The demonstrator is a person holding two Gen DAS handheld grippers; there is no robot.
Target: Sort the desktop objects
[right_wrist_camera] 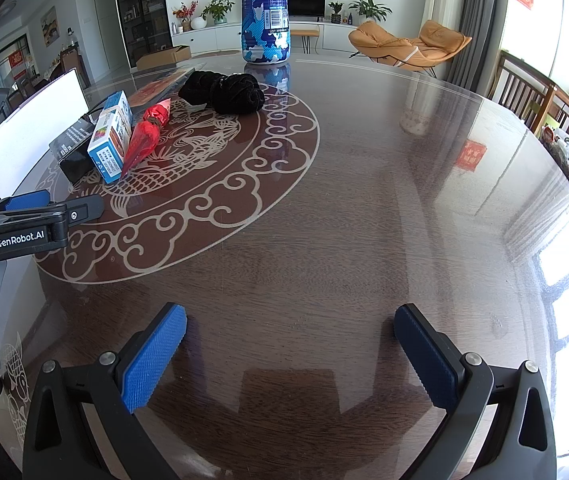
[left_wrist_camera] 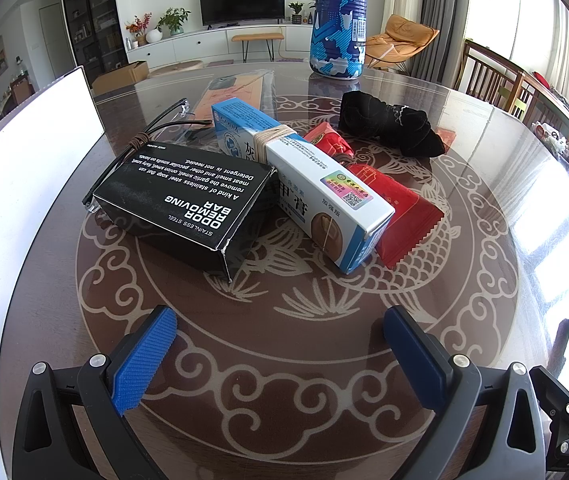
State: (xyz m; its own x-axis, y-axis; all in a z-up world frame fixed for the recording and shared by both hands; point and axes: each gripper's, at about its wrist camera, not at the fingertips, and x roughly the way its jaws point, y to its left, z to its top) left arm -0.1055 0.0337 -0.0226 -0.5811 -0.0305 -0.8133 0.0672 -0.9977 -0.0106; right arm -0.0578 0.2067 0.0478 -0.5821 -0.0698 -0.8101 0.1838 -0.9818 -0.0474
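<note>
A black box [left_wrist_camera: 180,200] printed "ODOR REMOVING BAR" lies on the round glass-topped table [left_wrist_camera: 284,340], touching a blue-and-white carton [left_wrist_camera: 304,184] wrapped with a rubber band. Red packets [left_wrist_camera: 388,204] lie against the carton's right side, and a black cloth bundle [left_wrist_camera: 388,124] sits behind them. Clear glasses [left_wrist_camera: 168,124] rest behind the black box. My left gripper [left_wrist_camera: 280,352] is open, just short of the boxes, holding nothing. My right gripper [right_wrist_camera: 290,354] is open over bare table, far right of the pile [right_wrist_camera: 112,140]. The left gripper [right_wrist_camera: 36,216] shows at that view's left edge.
A tall blue-and-white bottle [left_wrist_camera: 338,20] stands at the table's far side. A white board [left_wrist_camera: 24,168] lies at the left. A flat orange packet [left_wrist_camera: 232,92] in clear wrap lies behind the glasses. Wooden chairs [right_wrist_camera: 532,96] stand at the right edge.
</note>
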